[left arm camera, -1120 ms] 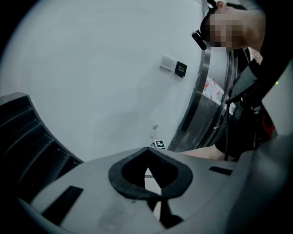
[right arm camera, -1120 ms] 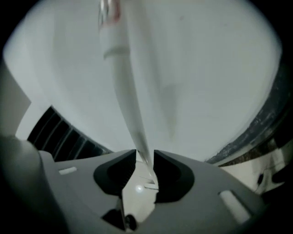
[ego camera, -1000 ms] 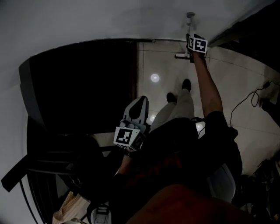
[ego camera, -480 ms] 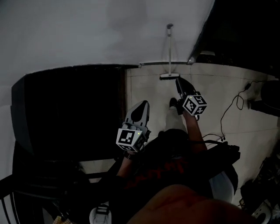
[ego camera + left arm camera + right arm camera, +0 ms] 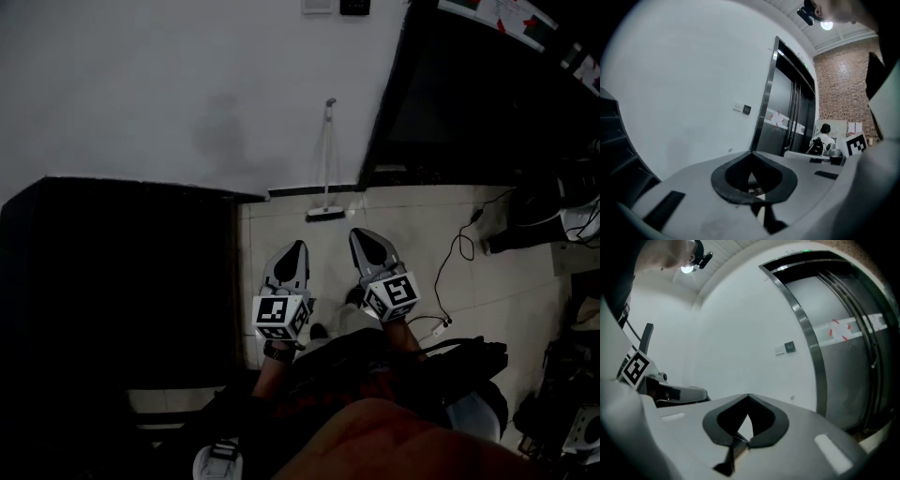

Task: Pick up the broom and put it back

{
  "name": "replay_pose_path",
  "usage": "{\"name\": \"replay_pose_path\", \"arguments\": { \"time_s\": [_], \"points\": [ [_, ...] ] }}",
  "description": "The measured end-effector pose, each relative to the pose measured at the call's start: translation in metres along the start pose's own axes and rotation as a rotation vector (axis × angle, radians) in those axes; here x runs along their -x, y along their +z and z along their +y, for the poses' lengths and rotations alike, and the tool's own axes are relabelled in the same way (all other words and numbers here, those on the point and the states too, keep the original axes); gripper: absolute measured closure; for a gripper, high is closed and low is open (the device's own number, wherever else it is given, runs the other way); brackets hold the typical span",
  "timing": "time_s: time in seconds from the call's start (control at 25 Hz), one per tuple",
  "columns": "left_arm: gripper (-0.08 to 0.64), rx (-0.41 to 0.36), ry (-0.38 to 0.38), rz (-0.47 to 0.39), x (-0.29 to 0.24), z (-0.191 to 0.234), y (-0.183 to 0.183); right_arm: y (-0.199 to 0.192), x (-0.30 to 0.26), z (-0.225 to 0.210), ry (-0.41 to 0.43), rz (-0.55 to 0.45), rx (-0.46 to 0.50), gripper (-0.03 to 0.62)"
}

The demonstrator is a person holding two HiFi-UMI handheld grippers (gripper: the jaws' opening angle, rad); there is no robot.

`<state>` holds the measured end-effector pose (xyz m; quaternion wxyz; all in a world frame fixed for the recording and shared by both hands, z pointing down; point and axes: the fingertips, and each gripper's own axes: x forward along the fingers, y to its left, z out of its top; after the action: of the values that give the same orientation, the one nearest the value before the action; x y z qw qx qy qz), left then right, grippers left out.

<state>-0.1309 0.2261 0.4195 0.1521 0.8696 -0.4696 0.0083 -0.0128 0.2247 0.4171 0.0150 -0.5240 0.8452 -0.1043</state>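
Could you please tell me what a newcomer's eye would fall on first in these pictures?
The left hand-held gripper and the right hand-held gripper stand out first. They are held side by side in the middle of the head view, both shut and empty. Beyond them the broom stands against the white wall, its head on the tiled floor, just left of the dark elevator door.
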Motion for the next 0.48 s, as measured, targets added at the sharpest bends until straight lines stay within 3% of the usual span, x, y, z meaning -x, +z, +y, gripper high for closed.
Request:
{"name": "replay_pose_path", "arguments": {
  "time_s": [0.16,0.48],
  "points": [
    [0.555,-0.031,-0.024,-0.041,0.015,-0.041,0.025,0.029,0.040,0.006,-0.026,-0.044,-0.006,0.592],
    [0.555,-0.090,-0.074,-0.064,0.019,-0.078,0.022,0.029,0.067,0.016,0.007,-0.043,0.039,0.592]
  ]
}}
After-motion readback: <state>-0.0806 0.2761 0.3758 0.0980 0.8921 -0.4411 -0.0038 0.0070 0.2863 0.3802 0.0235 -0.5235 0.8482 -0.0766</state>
